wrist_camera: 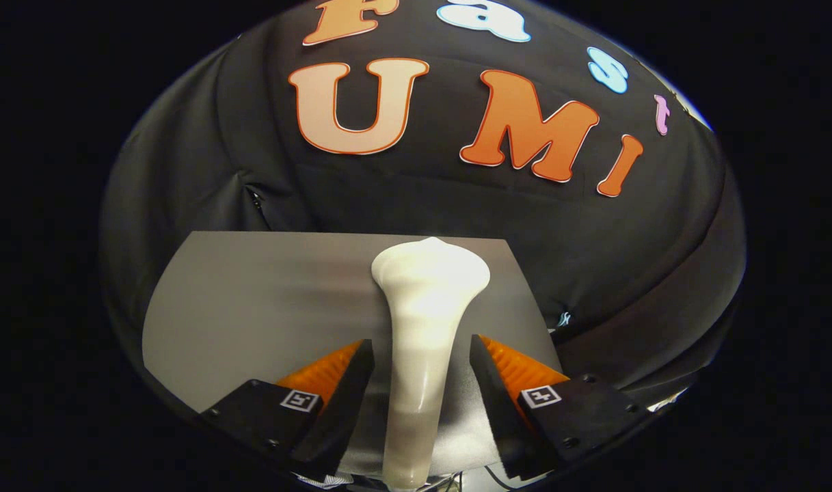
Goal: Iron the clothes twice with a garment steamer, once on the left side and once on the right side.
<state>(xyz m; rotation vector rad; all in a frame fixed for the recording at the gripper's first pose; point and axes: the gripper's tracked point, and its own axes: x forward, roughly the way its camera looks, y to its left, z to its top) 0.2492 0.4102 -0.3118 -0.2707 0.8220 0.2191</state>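
A white garment steamer (429, 287) lies lengthwise between my fingers. Its slim handle runs back toward me and its wide head points away, just beyond the fingertips. My gripper (422, 345) is open, one finger on each side of the handle with a narrow gap on both sides, so neither finger presses on it. The steamer rests on a flat grey surface (251, 307); I cannot tell whether that surface is a garment or a board.
The grey surface ends in a straight far edge just past the steamer's head. Black cloth (593, 273) rises behind it and wraps around both sides. A zip or seam (257, 199) runs down the cloth at the far left.
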